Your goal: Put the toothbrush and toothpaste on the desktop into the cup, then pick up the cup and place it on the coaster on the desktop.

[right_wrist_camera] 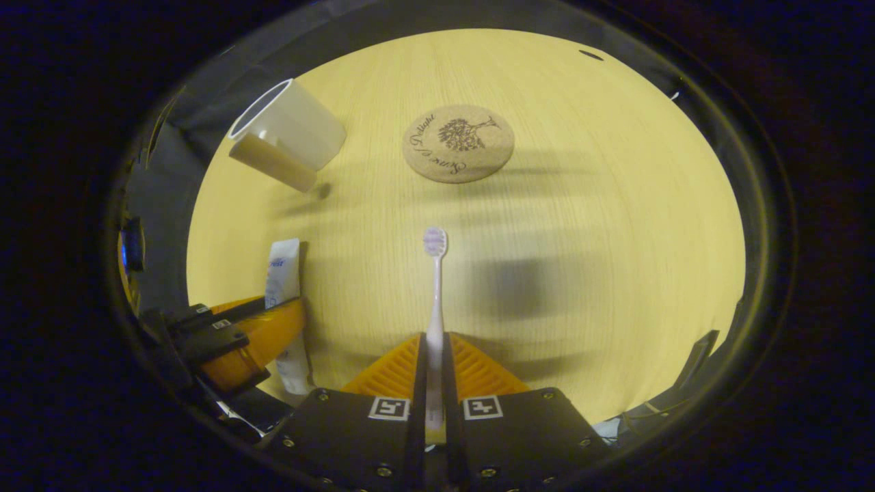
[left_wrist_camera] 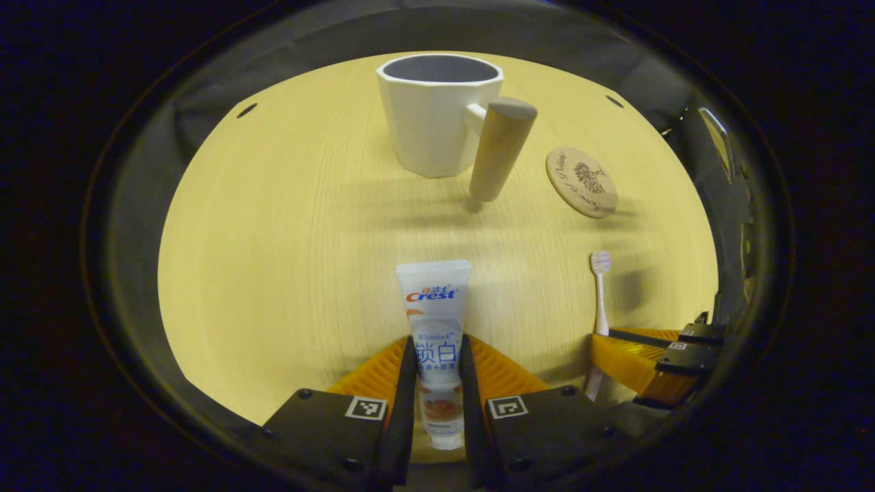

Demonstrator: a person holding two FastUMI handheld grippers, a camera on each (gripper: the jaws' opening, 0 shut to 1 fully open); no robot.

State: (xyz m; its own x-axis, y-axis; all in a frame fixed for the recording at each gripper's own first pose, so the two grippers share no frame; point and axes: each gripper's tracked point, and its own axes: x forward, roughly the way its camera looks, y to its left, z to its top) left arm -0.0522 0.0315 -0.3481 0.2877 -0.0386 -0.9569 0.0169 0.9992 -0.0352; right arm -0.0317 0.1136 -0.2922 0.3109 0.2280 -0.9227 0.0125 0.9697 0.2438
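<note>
Where the wooden desktop (left_wrist_camera: pixel 287 260) runs out, dark booth cloth (left_wrist_camera: pixel 205 102) borders its curved edge on every side; broad bare wood lies between the held items and the far objects.

Left gripper (left_wrist_camera: pixel 437 383): fingers closed onto the toothpaste (left_wrist_camera: pixel 435 321), pressing both sides of the tube's lower half, tube pointing forward toward the cup.

Right gripper (right_wrist_camera: pixel 435 383): fingers nearly together, clamped on the toothbrush (right_wrist_camera: pixel 435 294) handle, bristle head forward toward the coaster.

Cup (left_wrist_camera: pixel 434 113): white, upright, open mouth, wooden handle on its coaster side, standing at the far part of the desktop.

Coaster (right_wrist_camera: pixel 458 143): round cork disc, flat on the wood, near the cup but apart from it, nothing on it.

The two grippers sit side by side, close together.
</note>
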